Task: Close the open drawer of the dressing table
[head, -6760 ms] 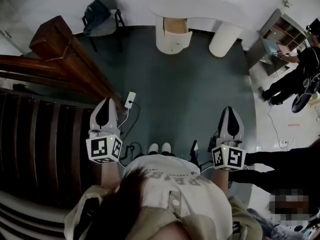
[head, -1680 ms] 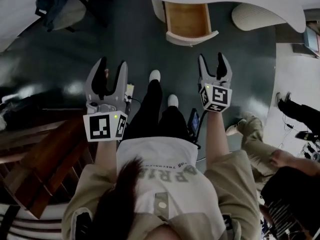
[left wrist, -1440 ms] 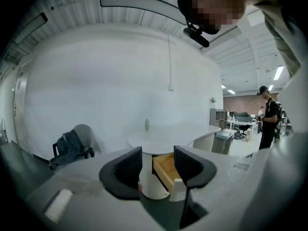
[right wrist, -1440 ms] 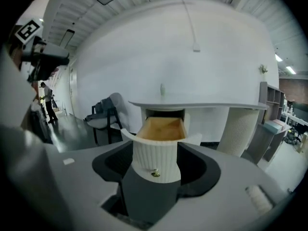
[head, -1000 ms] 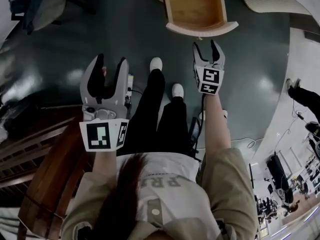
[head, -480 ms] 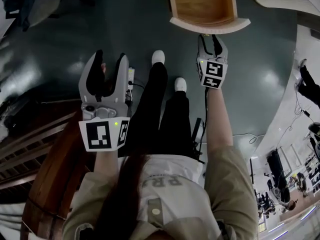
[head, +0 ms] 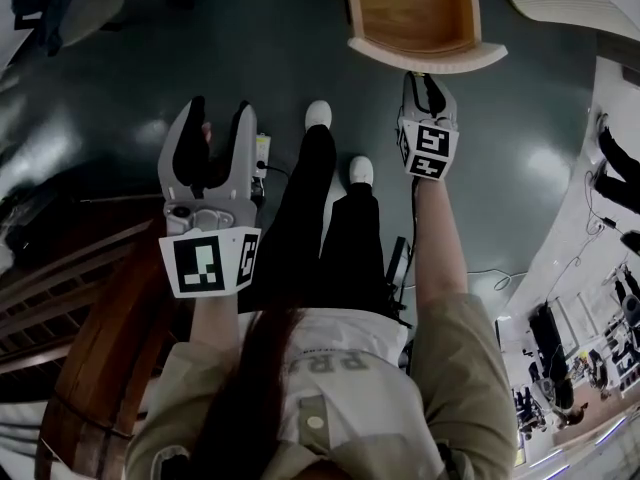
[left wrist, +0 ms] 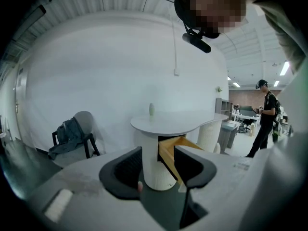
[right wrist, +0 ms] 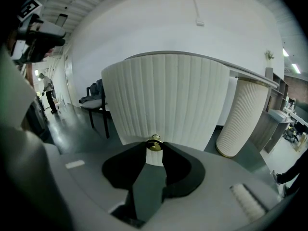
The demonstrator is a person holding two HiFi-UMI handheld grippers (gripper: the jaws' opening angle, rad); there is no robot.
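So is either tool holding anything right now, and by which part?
The right tool has just been closing on the brass knob of the drawer, pinching it between its jaw tips. The left tool holds nothing.

My left tool [head: 218, 108] and right tool [head: 422, 80] are pale grey with black inner pads, and each carries a cube [head: 208, 263] of black-and-white square markers. The drawer [head: 410, 8] is honey-coloured wood inside. Its front is cream with fine vertical ribs, and its knob [right wrist: 154, 144] is brass-gold. The floor [head: 120, 78] is glossy dark grey-green. My shoes [head: 318, 115] are white, my trousers [head: 320, 228] black.
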